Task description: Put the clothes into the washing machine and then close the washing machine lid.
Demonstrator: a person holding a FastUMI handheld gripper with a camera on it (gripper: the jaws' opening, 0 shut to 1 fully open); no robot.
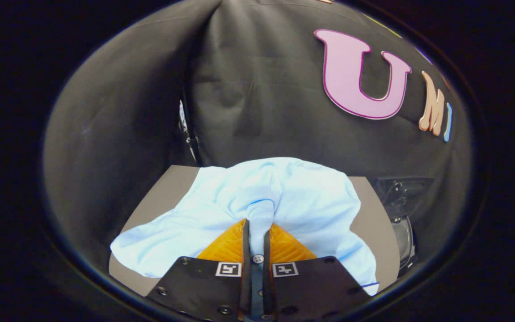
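Observation:
A light blue garment (pixel 284 197) lies spread over a grey table top (pixel 159 197). A fold of it runs down into the narrow gap between my two fingers. My gripper (pixel 256 229) is shut on that fold, both fingers pressing the cloth, and the bunched fabric rises just ahead of the tips. The rest of the garment drapes to both sides of the fingers and hangs over the near edge on the right. Beyond the table's right side stands the washing machine (pixel 403 210), a dark body with a round glassy part; its lid state is unclear.
Black cloth walls close the booth behind and to the left of the table. A thin stand or cable (pixel 189 134) runs up where the two cloth panels meet, behind the table's far left corner.

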